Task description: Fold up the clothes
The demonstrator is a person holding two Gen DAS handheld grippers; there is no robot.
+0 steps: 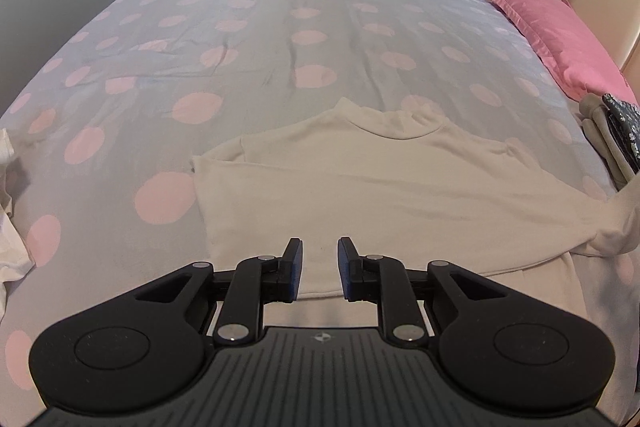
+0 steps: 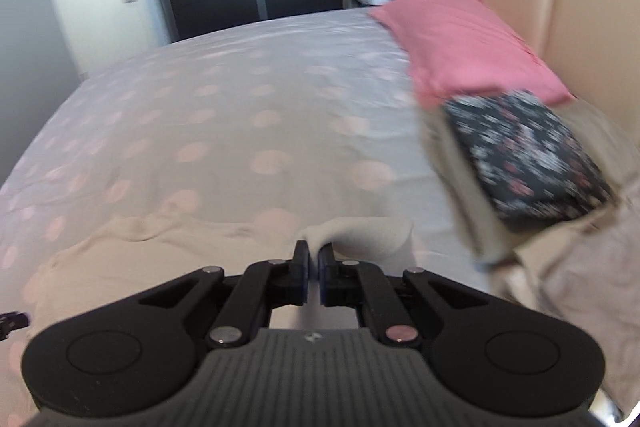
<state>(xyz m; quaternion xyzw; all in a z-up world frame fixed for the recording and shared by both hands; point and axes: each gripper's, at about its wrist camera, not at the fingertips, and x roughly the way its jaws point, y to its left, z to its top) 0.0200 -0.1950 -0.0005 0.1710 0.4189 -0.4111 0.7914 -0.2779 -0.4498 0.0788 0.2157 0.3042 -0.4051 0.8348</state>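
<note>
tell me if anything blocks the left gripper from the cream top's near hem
Nothing visible does. The left gripper hangs with jaws open right over the cream top, only bare fabric between them; the folded pile sits off to the right.

Bed point(image 1: 280, 27): cream top point(image 1: 360, 167), pink pillow point(image 1: 560, 35), folded stack point(image 2: 532, 155).

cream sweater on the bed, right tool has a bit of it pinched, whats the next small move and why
Probably carry the pinched sleeve across onto the body of the cream sweater. The right tool is shut on a raised fold of it, while the opposite sleeve already looks folded in. The left tool hangs open over the hem, gripping nothing, so it could press the body down meanwhile.
</note>
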